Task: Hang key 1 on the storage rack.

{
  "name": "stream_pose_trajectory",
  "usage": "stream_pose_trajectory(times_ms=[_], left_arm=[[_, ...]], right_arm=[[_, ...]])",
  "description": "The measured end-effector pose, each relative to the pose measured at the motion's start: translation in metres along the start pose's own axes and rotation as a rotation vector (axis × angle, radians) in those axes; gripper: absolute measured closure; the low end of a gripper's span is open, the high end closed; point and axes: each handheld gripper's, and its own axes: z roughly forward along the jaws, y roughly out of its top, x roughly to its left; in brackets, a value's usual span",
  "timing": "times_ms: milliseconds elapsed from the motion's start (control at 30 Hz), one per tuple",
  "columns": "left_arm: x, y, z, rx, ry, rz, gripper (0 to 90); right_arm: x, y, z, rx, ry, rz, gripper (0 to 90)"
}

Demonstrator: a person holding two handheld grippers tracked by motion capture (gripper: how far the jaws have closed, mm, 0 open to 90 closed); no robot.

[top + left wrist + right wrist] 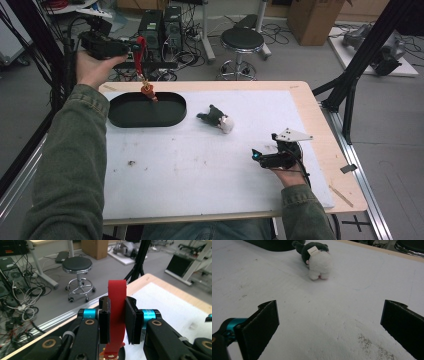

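Observation:
My left gripper (136, 47) is raised above the table's far left corner, shut on a red strap (141, 56). A small orange and gold pendant (147, 90) hangs from the strap over the dark oval tray (127, 114). In the left gripper view the red strap (117, 312) is pinched upright between the two black jaws of the left gripper (117, 322). A dark green and white plush toy (218, 119) lies mid-table. My right gripper (264, 146) rests on the white mat at the right, open. Ahead of the right gripper (329, 325) and apart from it lies the plush toy (318, 260).
The white mat (200, 165) covers a wooden table (320, 130). Behind the table stand a black stool (242, 40), computer towers (160, 27) with tangled cables, and a cardboard box (312, 17). A black frame post (360, 65) rises at the table's right.

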Motion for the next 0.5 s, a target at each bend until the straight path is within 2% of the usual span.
stream_pose_trajectory(times_ms=[167,300,333,500], left_arm=[[0.003,0.003,0.003,-0.032,0.023,-0.024,75.6],[0.003,0.005,0.01,0.003,0.046,0.003,75.6],[0.006,0.006,0.017,0.028,0.054,0.009,75.6],[0.012,0.004,0.03,0.048,0.066,0.001,75.5]], right_arm=[[0.0,-0.001,-0.002,-0.003,0.001,0.006,0.8],[-0.001,-0.001,-0.002,-0.002,0.003,0.008,0.8],[-0.002,-0.001,-0.001,-0.007,0.001,0.0,0.8],[-0.002,-0.001,-0.001,-0.002,0.003,0.011,0.8]])
